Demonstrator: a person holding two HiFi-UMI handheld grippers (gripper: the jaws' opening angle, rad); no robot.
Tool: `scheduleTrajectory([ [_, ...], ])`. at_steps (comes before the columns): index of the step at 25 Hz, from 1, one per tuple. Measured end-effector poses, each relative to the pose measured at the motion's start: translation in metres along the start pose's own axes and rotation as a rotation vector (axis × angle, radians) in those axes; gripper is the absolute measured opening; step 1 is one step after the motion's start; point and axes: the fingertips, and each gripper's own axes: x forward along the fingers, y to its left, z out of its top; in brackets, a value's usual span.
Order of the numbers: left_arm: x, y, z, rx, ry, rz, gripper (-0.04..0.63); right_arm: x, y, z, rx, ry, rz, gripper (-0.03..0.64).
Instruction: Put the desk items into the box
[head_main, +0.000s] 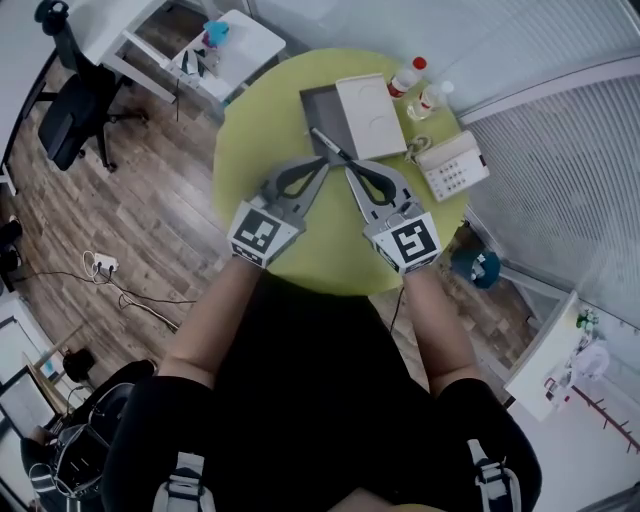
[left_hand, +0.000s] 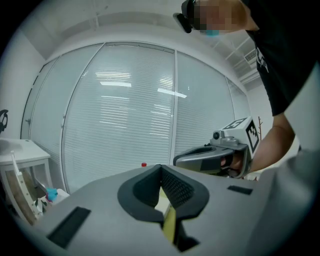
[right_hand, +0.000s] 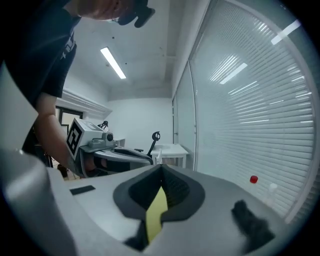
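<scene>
A grey box (head_main: 322, 118) stands open at the far side of the round green table (head_main: 250, 140), and a white lid (head_main: 370, 115) lies half over it. A thin black pen (head_main: 328, 143) rests at the box's near edge. Beside the box are two small red-capped bottles (head_main: 405, 78), a white desk phone (head_main: 452, 165) and a bunch of keys (head_main: 415, 150). My left gripper (head_main: 322, 165) and right gripper (head_main: 352, 168) hang side by side just in front of the box. Both are shut with nothing between their pads, as seen on the left gripper (left_hand: 161, 168) and the right gripper (right_hand: 161, 168).
A black office chair (head_main: 70, 110) and a white side table (head_main: 225, 50) stand on the wooden floor at the left. A power strip (head_main: 100, 263) with cables lies on the floor. Slatted glass walls curve behind the table. A blue object (head_main: 478, 268) sits on the floor at the right.
</scene>
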Motion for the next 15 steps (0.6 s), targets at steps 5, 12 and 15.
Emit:
scheduleTrajectory([
  [5, -0.008, -0.012, 0.024, 0.019, -0.03, -0.015, 0.012, -0.009, 0.008, 0.021, -0.002, -0.058, 0.001, 0.017],
  [12, -0.014, -0.012, 0.05, 0.04, -0.059, -0.032, 0.012, -0.009, 0.013, 0.047, -0.027, -0.099, -0.015, 0.017],
  [15, -0.01, -0.016, 0.051, 0.039, -0.063, -0.041, 0.012, -0.012, 0.009, 0.047, -0.022, -0.103, -0.026, 0.017],
])
